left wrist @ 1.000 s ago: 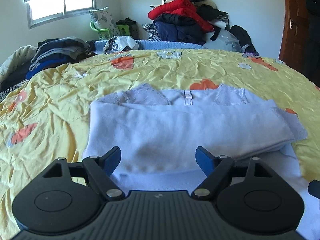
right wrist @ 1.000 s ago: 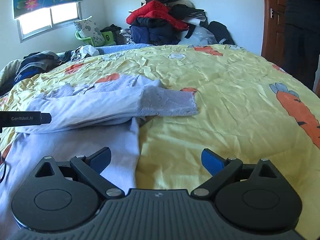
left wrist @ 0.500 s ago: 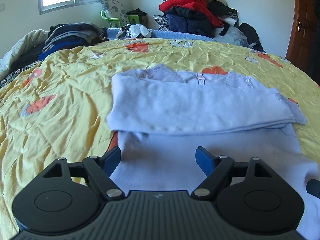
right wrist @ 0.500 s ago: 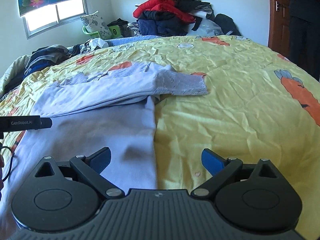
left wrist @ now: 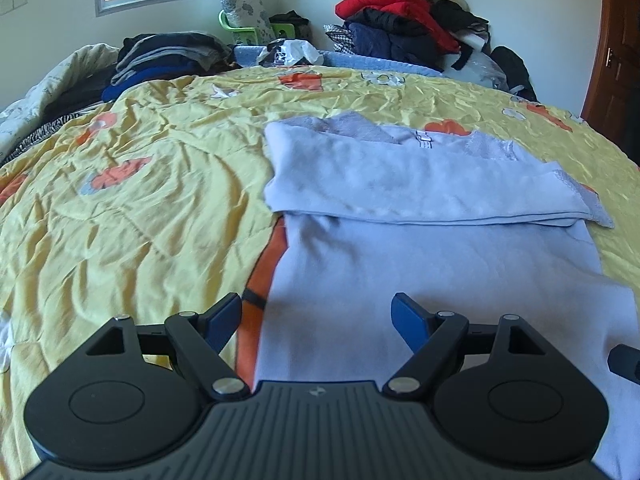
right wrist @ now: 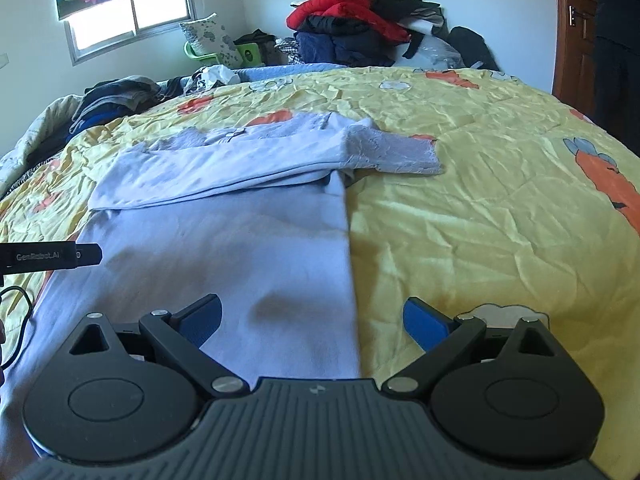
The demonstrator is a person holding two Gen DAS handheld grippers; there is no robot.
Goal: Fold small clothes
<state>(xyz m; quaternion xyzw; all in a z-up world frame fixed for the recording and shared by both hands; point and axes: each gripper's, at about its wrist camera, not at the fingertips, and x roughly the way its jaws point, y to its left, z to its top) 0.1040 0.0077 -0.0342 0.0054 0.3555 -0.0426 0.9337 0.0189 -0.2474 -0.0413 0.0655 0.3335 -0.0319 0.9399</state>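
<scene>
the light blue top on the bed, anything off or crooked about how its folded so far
Slightly. On the light blue top, the lace-trimmed sleeve end sticks out past the body's right edge onto the yellow bedspread instead of lying inside the fold. A darker patch shows near the hem, shadow or stain, unclear which.

A home bedroom: a wide bed under a crumpled yellow carrot-print quilt (left wrist: pixel 168 208), a heaped pile of jackets (red, navy, black) (right wrist: pixel 352 28), a brown wooden door (left wrist: pixel 616 48).
</scene>
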